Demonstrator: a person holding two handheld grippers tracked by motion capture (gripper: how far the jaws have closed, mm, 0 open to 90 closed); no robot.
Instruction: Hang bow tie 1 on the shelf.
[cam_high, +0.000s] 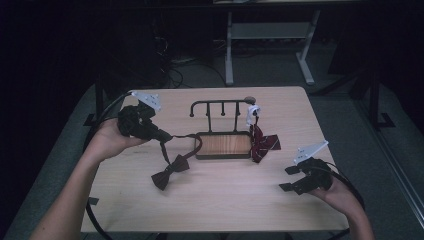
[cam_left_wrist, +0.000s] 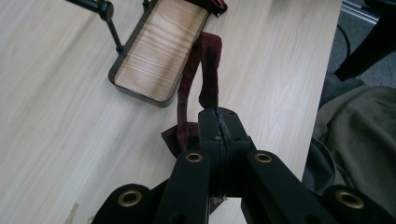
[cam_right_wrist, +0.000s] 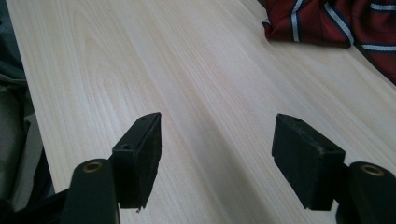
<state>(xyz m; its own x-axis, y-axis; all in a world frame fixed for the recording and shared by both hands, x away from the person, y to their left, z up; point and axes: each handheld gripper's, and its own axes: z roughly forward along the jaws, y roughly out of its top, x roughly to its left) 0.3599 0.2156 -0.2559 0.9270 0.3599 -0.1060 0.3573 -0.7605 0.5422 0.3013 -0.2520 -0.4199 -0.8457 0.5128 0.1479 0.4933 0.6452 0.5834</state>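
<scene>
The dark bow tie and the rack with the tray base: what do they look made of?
The dark bow tie, its strap pinched in the shut left gripper, looks like matte maroon woven fabric: it drapes limply. The rack seems to have thin black metal rods and rim, with a wood-grain base panel, possibly veneer or laminate.

A dim room: grey floor (cam_high: 260, 75) with tangled cables (cam_high: 170, 65) and a white-legged desk (cam_high: 270, 40) beyond the light wooden table (cam_high: 220, 200).

A dim lab or test room, staged for recording; a plain pale wooden table (cam_high: 215, 200) stands on grey carpet (cam_high: 270, 70); behind it, the white metal legs of another workbench (cam_high: 229, 50) and loose cables (cam_high: 172, 70) on the floor; the surroundings stay dark, with no household furnishing.
</scene>
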